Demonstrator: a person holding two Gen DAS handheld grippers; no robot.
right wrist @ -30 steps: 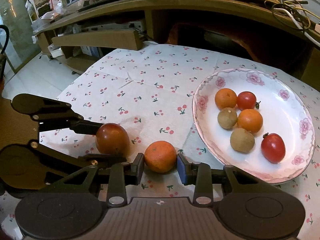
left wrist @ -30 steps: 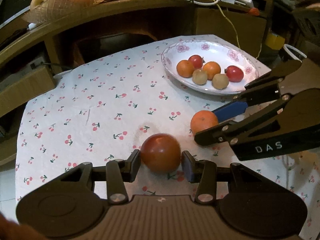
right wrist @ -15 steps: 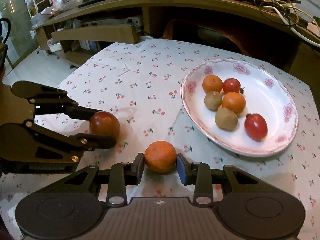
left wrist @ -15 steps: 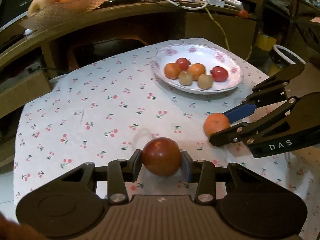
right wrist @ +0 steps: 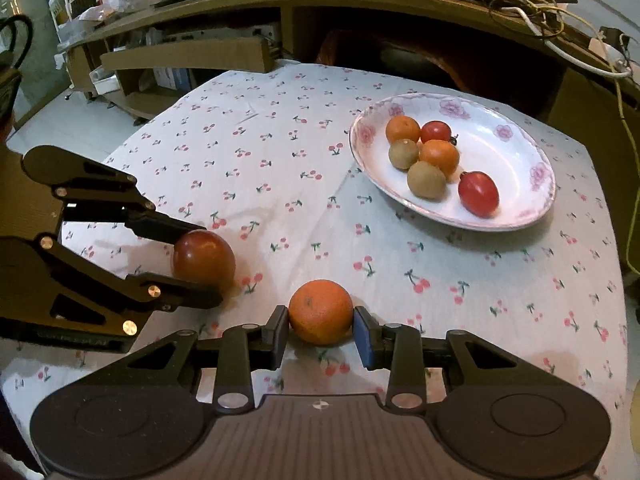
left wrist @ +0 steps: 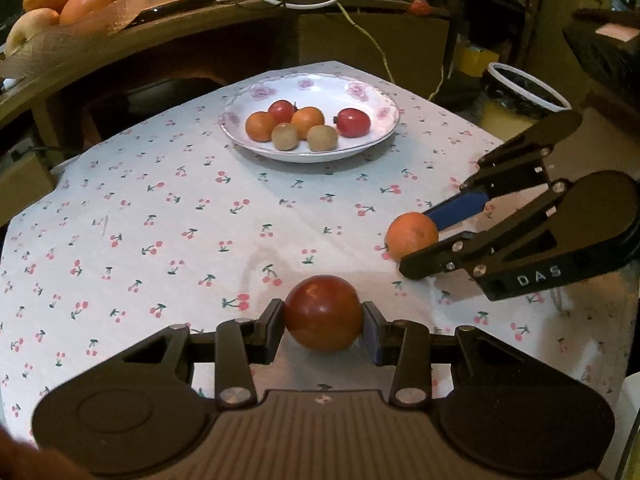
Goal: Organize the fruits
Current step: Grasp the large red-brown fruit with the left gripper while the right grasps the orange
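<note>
The only lettering that reads clearly is "DAS", in pale capitals on the black side of the right claw (left wrist: 412, 248), seen from the left wrist view just to the right of the orange (left wrist: 412, 235) it holds. In the right wrist view, the side of the left claw (right wrist: 200, 262), left of the dark red fruit (right wrist: 204, 258), bears a faint line of raised letters, too dim to read.
</note>
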